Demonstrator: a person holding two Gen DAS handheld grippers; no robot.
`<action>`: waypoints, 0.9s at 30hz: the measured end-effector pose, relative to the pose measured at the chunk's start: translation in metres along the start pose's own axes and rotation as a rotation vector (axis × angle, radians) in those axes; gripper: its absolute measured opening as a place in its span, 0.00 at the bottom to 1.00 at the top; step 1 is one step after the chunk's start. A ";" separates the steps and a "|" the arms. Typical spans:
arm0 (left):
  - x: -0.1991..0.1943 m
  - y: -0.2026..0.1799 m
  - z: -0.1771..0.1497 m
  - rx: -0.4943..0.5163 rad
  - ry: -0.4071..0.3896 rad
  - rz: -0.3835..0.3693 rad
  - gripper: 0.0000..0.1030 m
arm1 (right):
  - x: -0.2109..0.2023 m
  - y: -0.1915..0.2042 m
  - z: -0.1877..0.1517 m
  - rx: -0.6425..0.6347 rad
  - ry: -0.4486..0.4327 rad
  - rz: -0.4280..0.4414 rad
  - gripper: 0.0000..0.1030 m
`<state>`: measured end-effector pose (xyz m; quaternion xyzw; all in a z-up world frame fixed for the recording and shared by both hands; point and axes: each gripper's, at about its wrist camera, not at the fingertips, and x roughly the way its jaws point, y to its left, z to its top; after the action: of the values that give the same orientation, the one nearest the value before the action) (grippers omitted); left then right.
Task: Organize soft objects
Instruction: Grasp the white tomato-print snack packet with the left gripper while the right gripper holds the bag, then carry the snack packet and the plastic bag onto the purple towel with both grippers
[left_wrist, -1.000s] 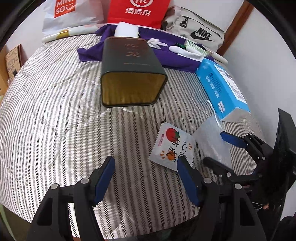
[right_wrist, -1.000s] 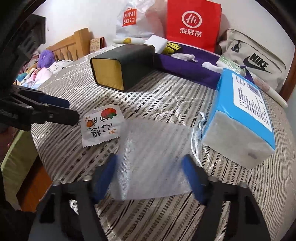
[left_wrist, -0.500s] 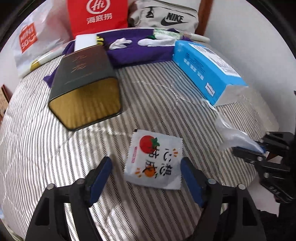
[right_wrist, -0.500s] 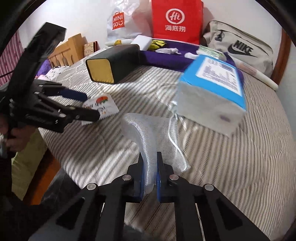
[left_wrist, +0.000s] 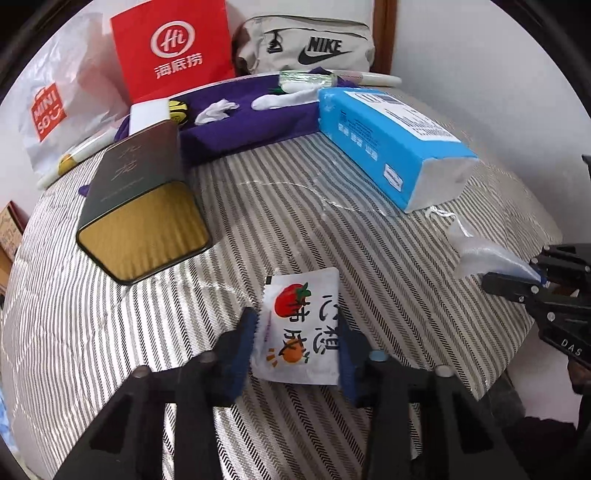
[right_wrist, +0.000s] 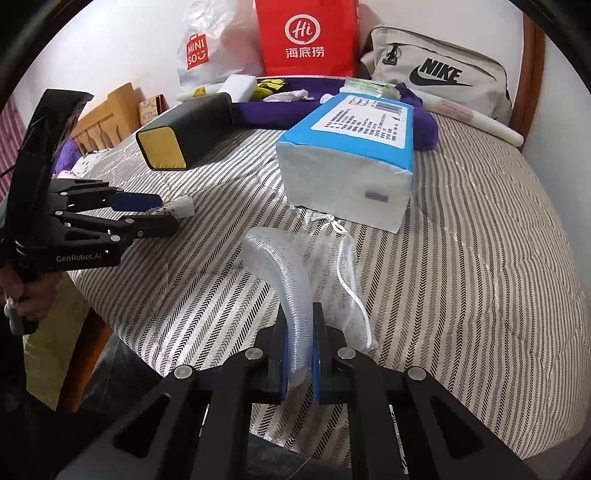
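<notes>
Translucent white mesh drawstring pouch (right_wrist: 295, 280), bunched and pinched between pressed-together right tongs (right_wrist: 299, 354), lifted off the striped grey-and-white bed quilt (right_wrist: 461, 258) near its front edge. White square snack sachet with tomato print (left_wrist: 301, 326) gripped edge to edge by left tongs (left_wrist: 297, 347) beside it. Blue plastic-wrapped tissue pack (right_wrist: 351, 155) just behind; dark rectangular tin with gold end (left_wrist: 140, 206) toward the left edge.
</notes>
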<state>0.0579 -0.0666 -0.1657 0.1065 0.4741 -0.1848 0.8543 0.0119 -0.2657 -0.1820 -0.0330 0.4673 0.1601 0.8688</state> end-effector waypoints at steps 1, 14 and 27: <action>-0.002 0.005 -0.001 -0.017 -0.001 -0.015 0.22 | 0.000 0.000 0.000 0.002 0.001 0.000 0.09; -0.029 0.039 -0.007 -0.177 -0.030 -0.009 0.07 | -0.010 0.006 0.012 0.020 -0.002 -0.007 0.07; -0.063 0.045 0.008 -0.213 -0.108 -0.013 0.06 | -0.048 0.013 0.035 -0.004 -0.094 -0.016 0.07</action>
<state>0.0529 -0.0152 -0.1079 0.0018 0.4451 -0.1444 0.8838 0.0111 -0.2582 -0.1213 -0.0308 0.4254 0.1555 0.8910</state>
